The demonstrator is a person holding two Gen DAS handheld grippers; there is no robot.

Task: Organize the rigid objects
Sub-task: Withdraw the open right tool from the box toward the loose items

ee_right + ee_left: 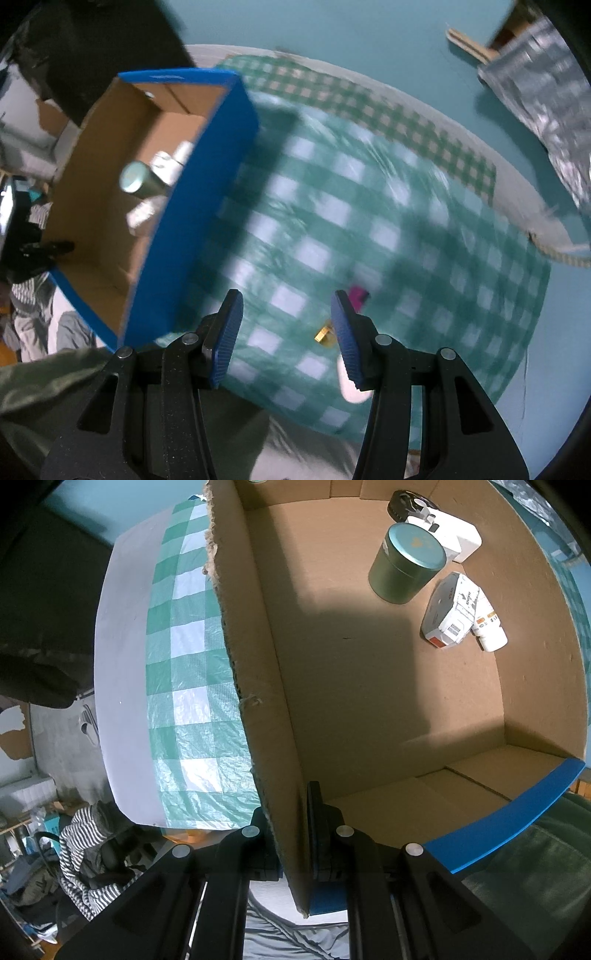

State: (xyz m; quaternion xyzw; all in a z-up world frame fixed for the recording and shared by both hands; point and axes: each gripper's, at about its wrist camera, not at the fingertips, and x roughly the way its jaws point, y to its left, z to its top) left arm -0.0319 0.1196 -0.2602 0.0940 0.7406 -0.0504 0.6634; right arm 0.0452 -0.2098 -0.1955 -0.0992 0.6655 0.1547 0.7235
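**Sorting into box: left steadies, right out for next piece**

Container: cardboard box (pixel 369 701), blue outside, on a green-checked cloth (pixel 184 701) over a table. Left gripper (pixel 291 845) points straight down, jaws pinched tight on the box's near side wall, one finger inside, one outside; it serves as the anchor.

Already stowed, far end of the box floor: green tin (pixel 406 565) standing upright; white adapter (pixel 454 535) just behind it, touching a black round item (pixel 402 504); white carton (pixel 448 609) lying flat with a white bottle (pixel 487 627) against it.

Still on the cloth, outside the box: small gold piece (pixel 325 336) between the fingers of the right gripper (pixel 288 332) in its view, a pink item (pixel 358 295) beyond it, and a pale oval object (pixel 351 384) nearest the camera. The view is motion-blurred, so their identities are uncertain.

Right gripper: pointing down above the cloth, jaws partly apart, nothing between the pads.

Step in hand, by judgement: fetching the next loose object. Next move calls for settling over one piece, likely the gold one, lowering and closing squarely on it, then carrying it over the blue wall (pixel 192 206).
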